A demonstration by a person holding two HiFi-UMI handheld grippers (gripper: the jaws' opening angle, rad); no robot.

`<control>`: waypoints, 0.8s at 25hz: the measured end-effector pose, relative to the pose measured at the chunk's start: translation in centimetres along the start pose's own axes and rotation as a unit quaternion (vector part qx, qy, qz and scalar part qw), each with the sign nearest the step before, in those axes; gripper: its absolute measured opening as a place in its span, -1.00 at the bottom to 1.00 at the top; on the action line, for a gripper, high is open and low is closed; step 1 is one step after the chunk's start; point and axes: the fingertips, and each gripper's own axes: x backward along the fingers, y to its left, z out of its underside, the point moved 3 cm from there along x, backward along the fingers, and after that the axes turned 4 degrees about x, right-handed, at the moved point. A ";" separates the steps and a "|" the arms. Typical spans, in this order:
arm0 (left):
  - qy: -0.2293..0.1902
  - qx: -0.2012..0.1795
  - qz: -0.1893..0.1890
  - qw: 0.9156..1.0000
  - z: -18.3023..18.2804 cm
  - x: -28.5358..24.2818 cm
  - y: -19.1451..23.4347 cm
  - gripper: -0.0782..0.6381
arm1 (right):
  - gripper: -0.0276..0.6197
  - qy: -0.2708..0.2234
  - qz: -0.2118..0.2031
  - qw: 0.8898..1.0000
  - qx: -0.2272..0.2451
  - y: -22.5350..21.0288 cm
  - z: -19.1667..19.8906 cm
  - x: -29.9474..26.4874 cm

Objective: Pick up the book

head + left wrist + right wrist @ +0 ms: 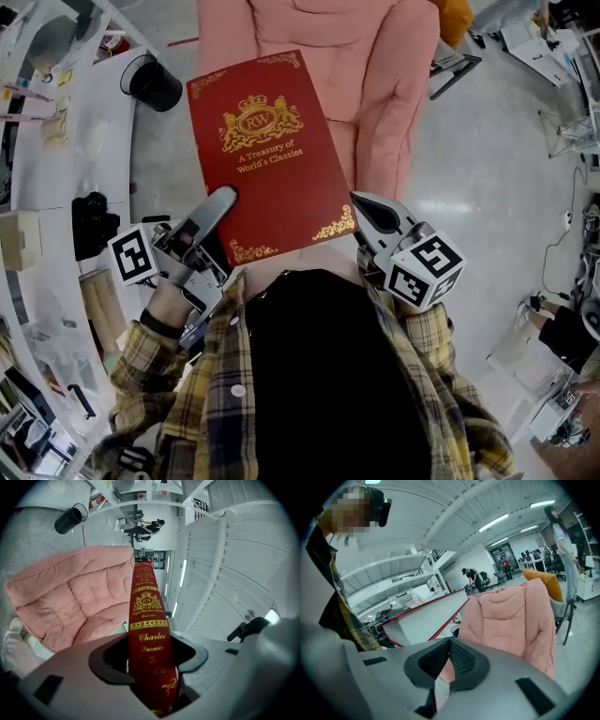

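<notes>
In the head view, the left gripper (223, 199) is clamping the lower left corner of the red book (267, 150), which is hovering cover-up in the air over a pink padded armchair (394, 75). One jaw is lying across the gold-printed cover. The right gripper (361, 202) is sitting at the book's lower right corner with its tip right at the edge; whether it is touching cannot be told. A black bin (155, 84) is standing on the floor beyond the book's left edge. In the left gripper view, the left gripper (150, 660) is pinching the book (149, 620), whose gilt-lettered spine is running straight out between the two jaws, with the armchair (79, 592) showing to its left. In the right gripper view, the right gripper (449, 651) is showing its ribbed pads meeting at the tips with nothing caught between them. The book (426, 618) is passing to the left of these jaws, outside them, its pale page edge turned to the camera and the armchair (511, 616) rising behind.
</notes>
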 end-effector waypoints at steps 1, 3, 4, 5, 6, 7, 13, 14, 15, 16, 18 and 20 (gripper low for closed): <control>-0.001 0.000 -0.001 1.000 -0.1 0.0 0.4 -0.10 | -0.86 -0.001 0.001 1.000 0.000 -0.3 0.3 -0.3; -0.001 -0.001 -0.004 1.000 -0.5 -0.2 1.2 -0.10 | -0.86 -0.001 0.001 1.000 -0.003 -0.9 1.0 -0.8; -0.001 -0.002 -0.006 1.000 -0.5 -0.2 1.4 -0.10 | -0.86 -0.001 0.001 1.000 -0.004 -1.0 1.2 -0.9; 0.000 -0.002 -0.006 1.000 -0.5 -0.2 1.3 -0.10 | -0.86 0.001 0.002 1.000 -0.005 -1.0 1.3 -0.8; 0.001 -0.003 -0.005 1.000 -0.4 -0.2 1.0 -0.10 | -0.86 0.002 0.003 1.000 -0.005 -0.8 1.1 -0.5; 0.003 -0.003 -0.004 1.000 -0.2 -0.1 0.6 -0.10 | -0.86 0.003 0.005 1.000 -0.004 -0.6 0.8 -0.2; 0.006 0.001 -0.002 1.000 0.4 0.2 -0.3 -0.10 | -0.86 0.007 0.008 1.000 -0.003 0.2 0.3 0.6; 0.006 0.001 -0.002 1.000 0.4 0.2 -0.3 -0.10 | -0.86 0.007 0.009 1.000 -0.003 0.2 0.2 0.7; 0.005 0.001 -0.002 1.000 0.4 0.2 -0.3 -0.10 | -0.86 0.007 0.009 1.000 -0.003 0.1 0.2 0.7; 0.005 0.001 -0.003 1.000 0.4 0.2 -0.3 -0.10 | -0.86 0.007 0.009 1.000 -0.003 0.0 0.2 0.7; 0.005 0.001 -0.003 1.000 0.4 0.3 -0.3 -0.10 | -0.86 0.007 0.009 1.000 -0.003 0.0 0.2 0.8; 0.005 0.001 -0.004 1.000 0.3 0.3 -0.3 -0.10 | -0.86 0.007 0.010 1.000 -0.003 0.0 0.1 0.8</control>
